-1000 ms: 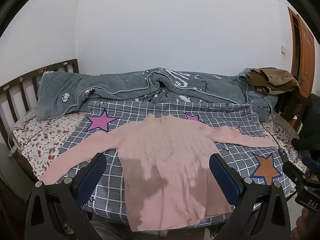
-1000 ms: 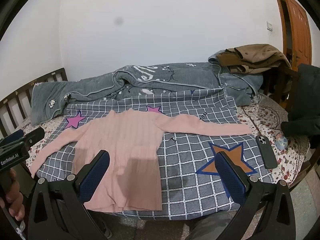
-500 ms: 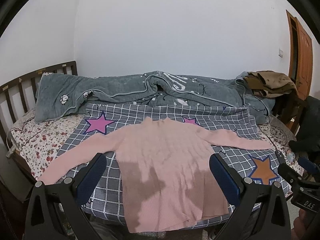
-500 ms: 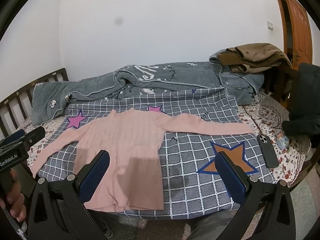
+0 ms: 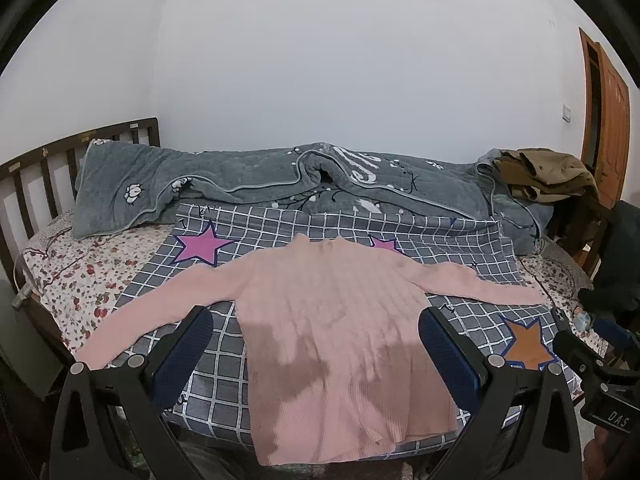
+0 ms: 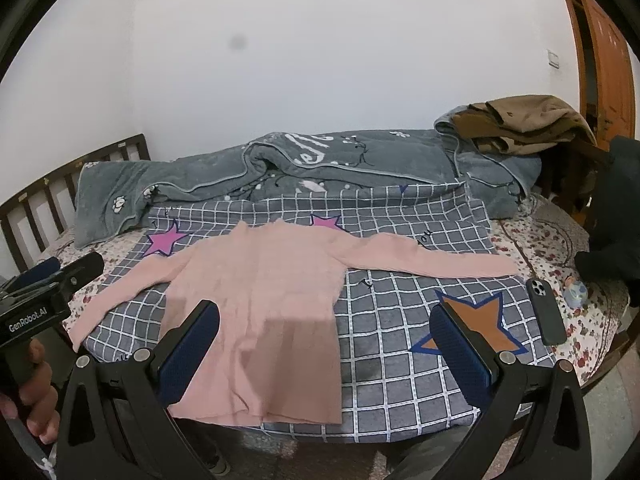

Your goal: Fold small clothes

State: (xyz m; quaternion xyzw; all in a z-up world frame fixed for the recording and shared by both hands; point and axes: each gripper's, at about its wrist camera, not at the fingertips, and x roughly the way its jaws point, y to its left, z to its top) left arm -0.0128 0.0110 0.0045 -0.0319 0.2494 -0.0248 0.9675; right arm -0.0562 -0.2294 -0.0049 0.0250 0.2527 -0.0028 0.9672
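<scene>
One pink sweater (image 5: pixel 340 332) flat on checked bedspread (image 6: pixel 400 344), white-walled bedroom.

Bed (image 6: pixel 520 236): checked sheet (image 6: pixel 400 320), grey quilt (image 6: pixel 340 160), phone (image 6: pixel 546 310).

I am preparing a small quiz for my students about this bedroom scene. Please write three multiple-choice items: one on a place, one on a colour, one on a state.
1. Where does the black phone lie?
A. on the bed, right of the orange star
B. on the grey quilt
C. on the sweater

2. What colour is the sweater?
A. white
B. pink
C. green

3. How is the sweater now?
A. folded in half
B. rolled up
C. spread flat, sleeves out

Answers:
1 A, it rests on the floral sheet near the bed's edge.
2 B, pink in both views.
3 C, both sleeves stretch sideways, and the left gripper and right gripper are open above it.
</scene>
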